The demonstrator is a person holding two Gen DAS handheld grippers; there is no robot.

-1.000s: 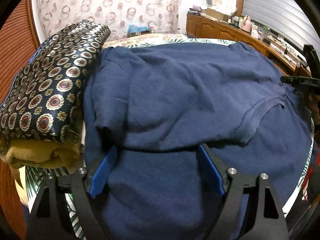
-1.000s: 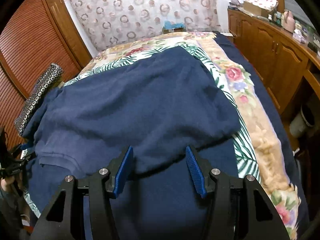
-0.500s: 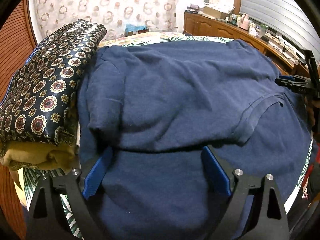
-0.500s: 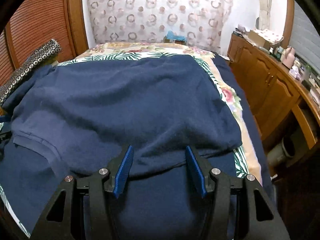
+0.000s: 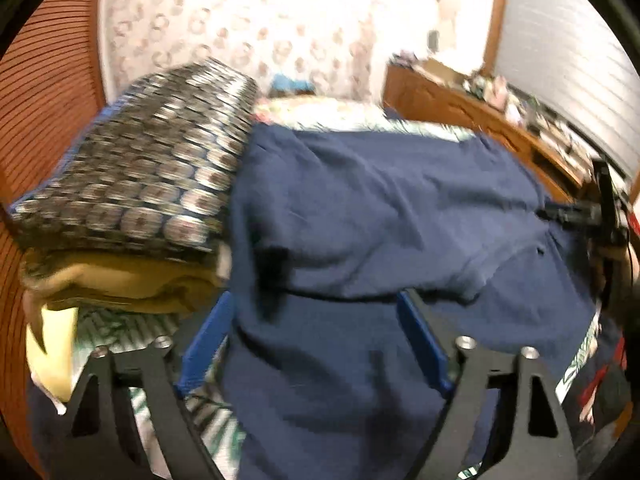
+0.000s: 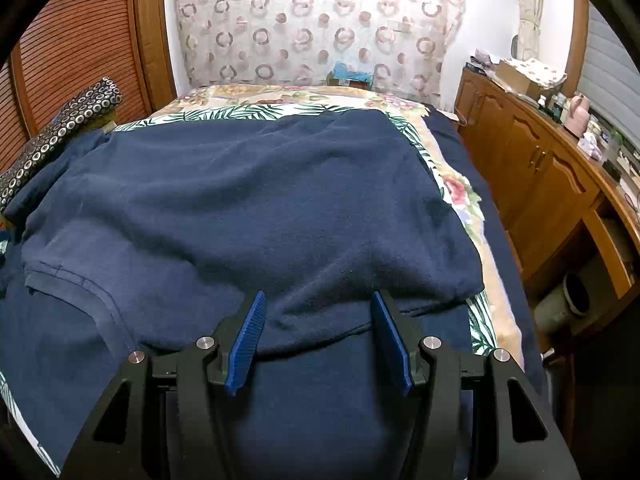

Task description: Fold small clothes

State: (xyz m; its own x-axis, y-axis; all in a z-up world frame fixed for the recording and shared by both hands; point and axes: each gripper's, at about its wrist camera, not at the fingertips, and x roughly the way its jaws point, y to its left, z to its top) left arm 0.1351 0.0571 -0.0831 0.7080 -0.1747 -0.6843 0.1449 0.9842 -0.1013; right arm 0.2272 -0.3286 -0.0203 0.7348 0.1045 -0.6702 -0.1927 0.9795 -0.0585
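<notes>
A navy blue shirt (image 6: 248, 200) lies spread over the bed, its near part folded over so that a fold edge runs across just in front of both grippers. My right gripper (image 6: 318, 296) hovers at that edge near the shirt's right side, jaws apart, with cloth lying between the blue pads (image 6: 246, 340) but not pinched. In the blurred left wrist view the shirt (image 5: 380, 208) fills the middle. My left gripper (image 5: 314, 296) straddles its left part. Its jaws are wide and closing, and the pads do not press the cloth. The right gripper (image 5: 592, 216) shows at the far right edge.
A folded stack sits at the shirt's left: a dark patterned cloth (image 5: 152, 176) over a mustard garment (image 5: 120, 284). The floral bedcover (image 6: 280, 100) shows beyond the shirt. A wooden sideboard (image 6: 540, 184) with clutter runs along the right, a grey bin (image 6: 568, 300) under it. Louvred doors (image 6: 80, 48) stand at the left.
The left view has pulled back and shifted left, blurring; the stack looms larger and the left jaws stand narrower than half a second ago. The right view swung round earlier, then held steady.
</notes>
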